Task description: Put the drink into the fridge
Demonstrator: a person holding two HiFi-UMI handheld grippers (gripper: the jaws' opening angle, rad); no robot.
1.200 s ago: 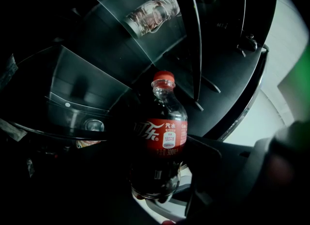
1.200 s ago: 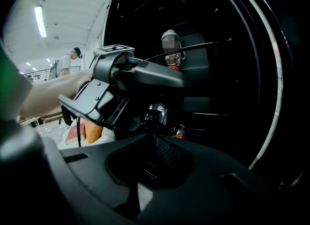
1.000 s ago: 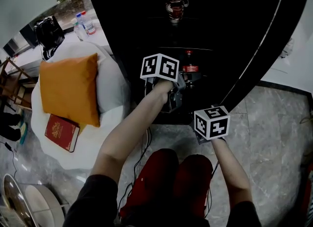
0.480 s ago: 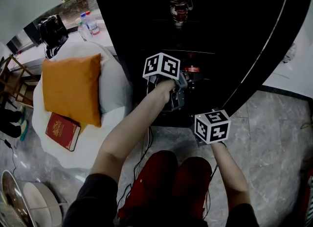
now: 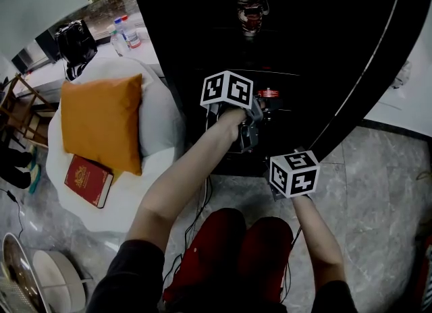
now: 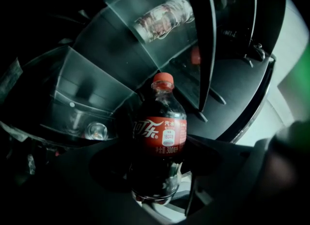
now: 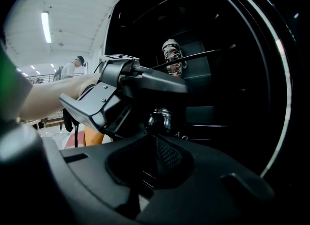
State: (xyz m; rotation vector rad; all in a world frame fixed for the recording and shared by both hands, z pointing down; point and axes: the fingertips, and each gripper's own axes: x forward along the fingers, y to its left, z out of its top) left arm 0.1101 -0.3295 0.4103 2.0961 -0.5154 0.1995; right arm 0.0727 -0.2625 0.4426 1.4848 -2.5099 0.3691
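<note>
A small cola bottle (image 6: 160,136) with a red cap and red label stands upright between the jaws of my left gripper (image 6: 157,170), which is shut on its lower body. In the head view the left gripper (image 5: 258,112) reaches into the open black fridge (image 5: 310,42) at a middle glass shelf, and the bottle's red cap (image 5: 268,93) shows just past it. My right gripper (image 5: 287,168) hangs lower right, by the fridge's bottom edge. In the right gripper view its jaws (image 7: 155,157) look shut with nothing between them, and the left gripper (image 7: 111,98) is ahead.
A patterned can (image 5: 251,1) stands on the upper fridge shelf. The fridge door (image 5: 378,69) swings open at the right. To the left is a white seat with an orange cushion (image 5: 101,123) and a red book (image 5: 88,180); water bottles (image 5: 125,32) stand behind it.
The left gripper with the cola bottle has edged slightly further toward the fridge shelf. The right gripper has hardly moved.
</note>
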